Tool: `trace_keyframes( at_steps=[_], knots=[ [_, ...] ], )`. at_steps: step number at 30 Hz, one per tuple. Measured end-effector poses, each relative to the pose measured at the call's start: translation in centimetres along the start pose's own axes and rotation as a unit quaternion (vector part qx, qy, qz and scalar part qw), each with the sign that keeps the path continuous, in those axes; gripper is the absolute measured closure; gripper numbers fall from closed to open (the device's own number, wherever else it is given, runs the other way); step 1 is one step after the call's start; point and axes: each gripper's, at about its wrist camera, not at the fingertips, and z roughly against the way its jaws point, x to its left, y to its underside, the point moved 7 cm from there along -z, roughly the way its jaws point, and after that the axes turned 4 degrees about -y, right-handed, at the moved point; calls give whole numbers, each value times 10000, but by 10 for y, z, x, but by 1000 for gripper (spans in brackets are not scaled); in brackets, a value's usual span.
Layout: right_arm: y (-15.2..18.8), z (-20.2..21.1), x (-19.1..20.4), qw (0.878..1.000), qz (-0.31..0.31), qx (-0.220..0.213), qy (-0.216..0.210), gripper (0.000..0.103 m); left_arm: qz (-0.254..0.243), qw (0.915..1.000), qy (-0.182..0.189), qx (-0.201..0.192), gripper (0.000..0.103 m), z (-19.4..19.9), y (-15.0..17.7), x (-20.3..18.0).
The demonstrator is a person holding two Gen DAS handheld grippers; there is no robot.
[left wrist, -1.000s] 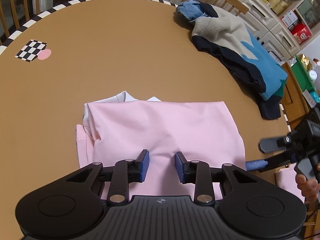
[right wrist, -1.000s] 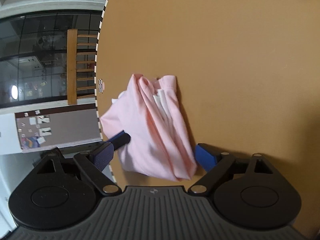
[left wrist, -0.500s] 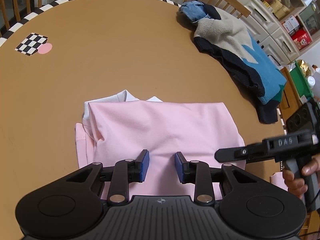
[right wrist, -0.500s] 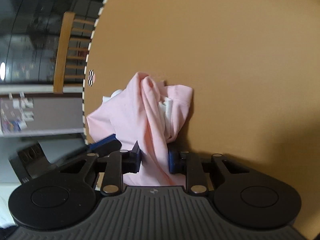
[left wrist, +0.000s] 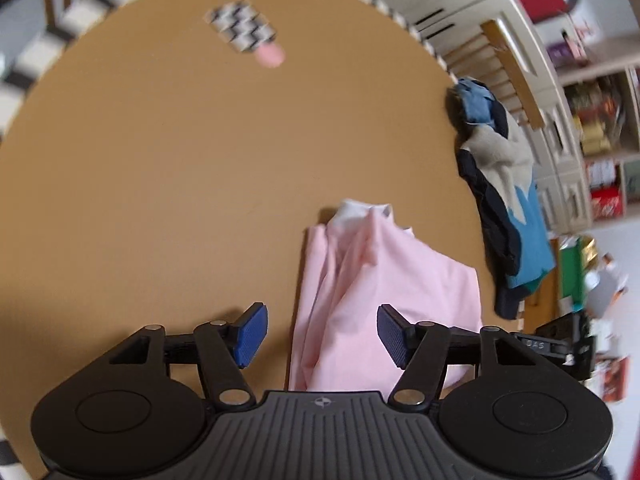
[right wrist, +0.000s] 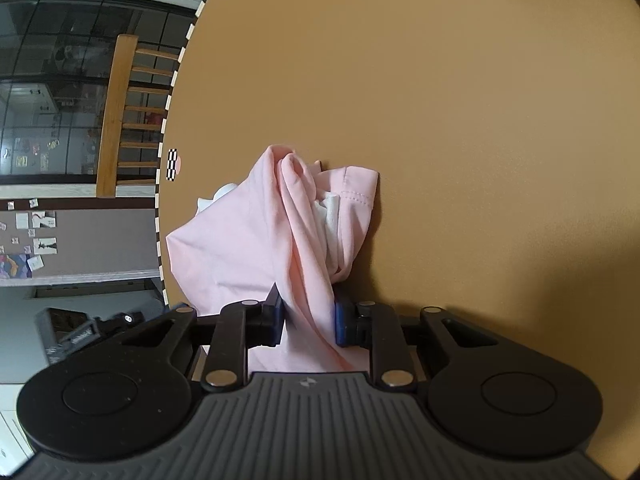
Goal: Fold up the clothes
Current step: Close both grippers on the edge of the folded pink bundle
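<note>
Released by left tongs [left wrist: 318, 335]; right tongs [right wrist: 309, 322] (pinching) bunch pink shirt [right wrist: 256, 248].

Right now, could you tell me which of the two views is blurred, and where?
Left wrist view: motion-smeared, worst at the checkered marker and shelves; pink shirt soft. Right wrist view: sharp on the shirt in the right gripper, with fisheye bending of the table edge.

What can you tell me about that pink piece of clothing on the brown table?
The pink garment is soft, thin-looking cloth with a white part at one end and a stitched hem. It lies bunched in long folds on the brown table, near its edge. The right gripper is shut on a gathered fold; the left gripper hangs open above it.
</note>
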Motion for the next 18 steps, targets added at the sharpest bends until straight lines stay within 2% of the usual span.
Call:
trace_keyframes(
  at_steps=[6,9,13,16,18],
  knots=[
    [-1,-2,1,9999,-98,57,47,80,237,9984,457,229,43,-22,-1,5],
    [-1,-2,1,9999,-120,62,53,80,204,9967,684,377,50,-34,-2,0],
    [0,-2,1,9998,-163,71,51,80,-32,9973,632,375,62,-43,-3,-7],
    [-1,-2,0,9998,-183,80,42,80,-229,9970,646,362,62,-46,-4,-11],
    [-1,-2,0,9998,-182,83,44,80,-188,9963,749,376,62,-50,-5,-12]
  ],
)
